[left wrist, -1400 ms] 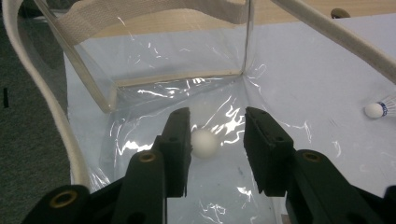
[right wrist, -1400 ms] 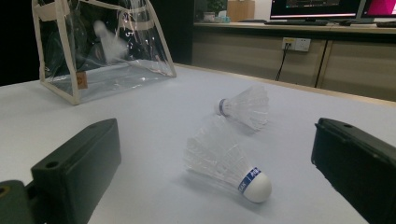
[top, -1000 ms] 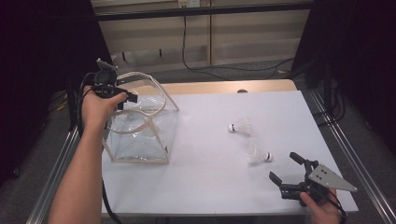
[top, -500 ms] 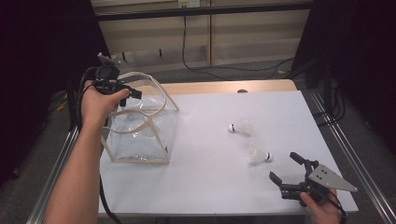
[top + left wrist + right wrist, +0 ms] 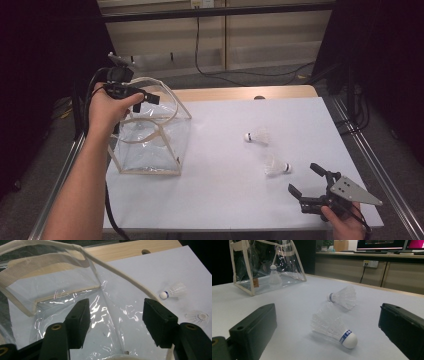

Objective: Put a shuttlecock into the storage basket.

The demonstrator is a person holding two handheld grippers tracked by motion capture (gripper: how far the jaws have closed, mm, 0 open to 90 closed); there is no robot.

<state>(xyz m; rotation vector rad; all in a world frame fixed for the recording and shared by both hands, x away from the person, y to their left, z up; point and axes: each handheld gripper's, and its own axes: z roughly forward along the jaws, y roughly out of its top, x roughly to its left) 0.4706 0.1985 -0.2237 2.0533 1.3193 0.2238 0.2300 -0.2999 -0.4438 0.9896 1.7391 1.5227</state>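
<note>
A clear plastic bag (image 5: 150, 142) with cream trim stands open at the table's left. My left gripper (image 5: 145, 102) hovers over its mouth; its jaws have just been opening and nothing is between them (image 5: 116, 307). The bag's handle strap (image 5: 125, 277) runs across below the jaws. One shuttlecock (image 5: 273, 276) stands upright inside the bag. Two more lie on the white table: the far shuttlecock (image 5: 257, 136) and the near shuttlecock (image 5: 276, 167). My right gripper (image 5: 304, 178) rests low at the front right, open, with the near shuttlecock (image 5: 334, 330) just ahead of its jaws.
The white table top (image 5: 225, 200) ends in a wooden strip (image 5: 240, 93) at the back. Metal rails run along both sides. Cables hang at the far wall, and one trails from the left gripper down past the table's left edge.
The left hand has lifted slightly over the bag and its jaws stand wider apart. The right gripper and both loose shuttlecocks have stayed put.
</note>
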